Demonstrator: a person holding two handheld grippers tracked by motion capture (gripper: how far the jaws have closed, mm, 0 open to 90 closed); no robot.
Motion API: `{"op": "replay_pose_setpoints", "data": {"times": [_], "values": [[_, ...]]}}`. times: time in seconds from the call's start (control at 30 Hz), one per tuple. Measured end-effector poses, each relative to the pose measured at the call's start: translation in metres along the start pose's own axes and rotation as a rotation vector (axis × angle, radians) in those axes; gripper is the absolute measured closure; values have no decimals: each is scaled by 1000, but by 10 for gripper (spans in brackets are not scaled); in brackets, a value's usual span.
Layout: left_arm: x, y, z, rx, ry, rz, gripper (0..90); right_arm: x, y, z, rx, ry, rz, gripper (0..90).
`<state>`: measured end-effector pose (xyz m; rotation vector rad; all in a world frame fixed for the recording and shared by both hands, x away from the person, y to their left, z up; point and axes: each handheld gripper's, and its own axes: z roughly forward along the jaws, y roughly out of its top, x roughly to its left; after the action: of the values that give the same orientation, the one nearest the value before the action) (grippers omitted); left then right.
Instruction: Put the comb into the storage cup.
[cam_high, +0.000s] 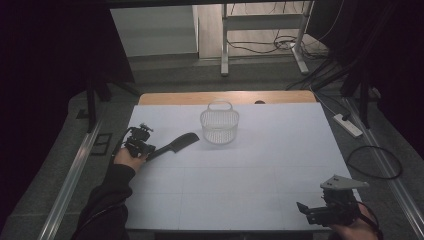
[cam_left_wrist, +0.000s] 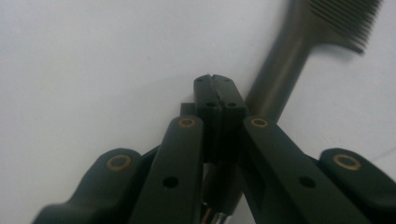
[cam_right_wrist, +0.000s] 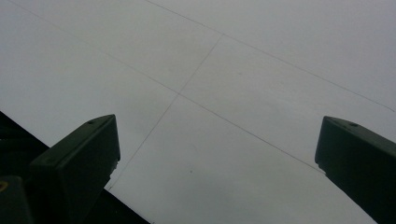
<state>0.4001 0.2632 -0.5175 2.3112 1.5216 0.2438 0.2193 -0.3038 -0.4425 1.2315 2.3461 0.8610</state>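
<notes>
In the high view the tabletop (cam_high: 240, 185) spans the middle of the frame. A basket (cam_high: 219, 125) stands on it at upper centre. A comb (cam_high: 176, 144) lies on it just left of the basket, slanting down-left to the left tongs (cam_high: 150, 152) at mid-left. The right tongs (cam_high: 306, 210) sit at lower right, well apart.

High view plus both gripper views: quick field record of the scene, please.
held item: black comb, handle end clamped, teeth end toward the basket
left gripper: shut on the comb handle, far left of table
right gripper: jaws wide apart, nothing between them, over the near right corner
basket: white mesh, upright, handle up, far centre
comb vs basket: apart
table: white
</notes>
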Motion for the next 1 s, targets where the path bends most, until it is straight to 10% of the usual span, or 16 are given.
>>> {"op": "replay_pose_setpoints", "data": {"times": [1.0], "values": [[-20,-24,-15,-26,-61,-108,880,2,1,1,7,-4,-21,7]]}}
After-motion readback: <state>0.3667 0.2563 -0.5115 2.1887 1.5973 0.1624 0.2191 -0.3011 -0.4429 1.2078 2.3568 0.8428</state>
